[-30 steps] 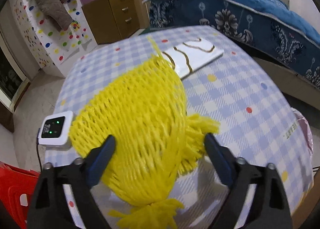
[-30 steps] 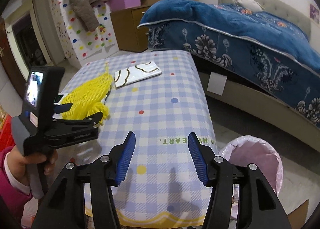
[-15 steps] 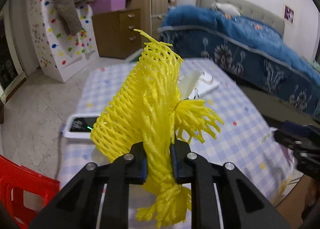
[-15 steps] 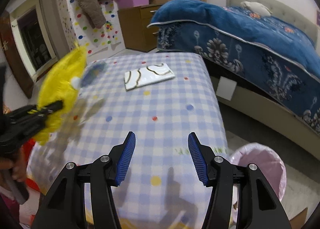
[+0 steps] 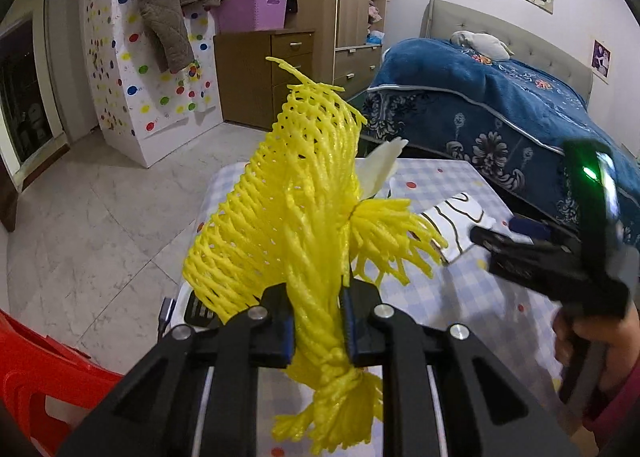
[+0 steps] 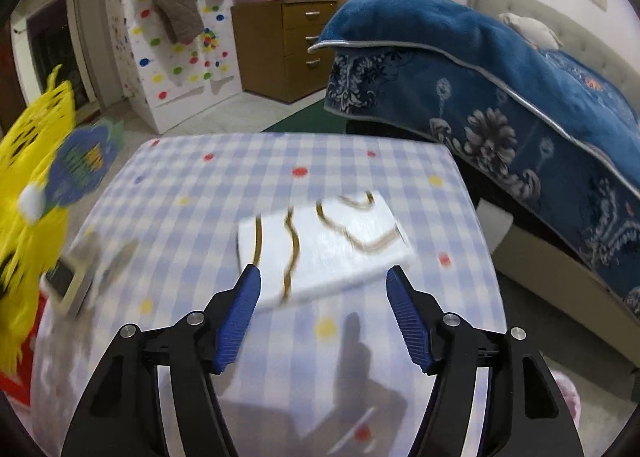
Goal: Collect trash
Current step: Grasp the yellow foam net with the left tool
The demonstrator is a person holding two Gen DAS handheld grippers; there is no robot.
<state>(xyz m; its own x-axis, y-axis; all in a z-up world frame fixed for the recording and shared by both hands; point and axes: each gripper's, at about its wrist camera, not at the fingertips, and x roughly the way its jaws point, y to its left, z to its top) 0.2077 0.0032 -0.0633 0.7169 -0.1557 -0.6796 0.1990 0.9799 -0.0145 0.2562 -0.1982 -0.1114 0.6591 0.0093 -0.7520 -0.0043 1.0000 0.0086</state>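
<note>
1. My left gripper (image 5: 318, 321) was clamped on the yellow foam fruit-net sleeve (image 5: 296, 209), pinching it just above its knotted tail, with the net clear of the checked, dotted tablecloth (image 6: 360, 161).
2. My right gripper (image 6: 322, 289) had just been opening, nothing between its blue pads (image 6: 240, 313); it hung over the near edge of the flat white packet with gold wavy lines (image 6: 324, 245), which lay on the cloth.
3. To do this well, I judged I should straddle the packet's short edge and press low, since a flat thing slips.
4. The packet sat near the table's right edge, beside the blue bedspread (image 6: 500, 89).
5. A small white device (image 6: 66, 285) lay at the left edge; the middle was open for moving.
</note>
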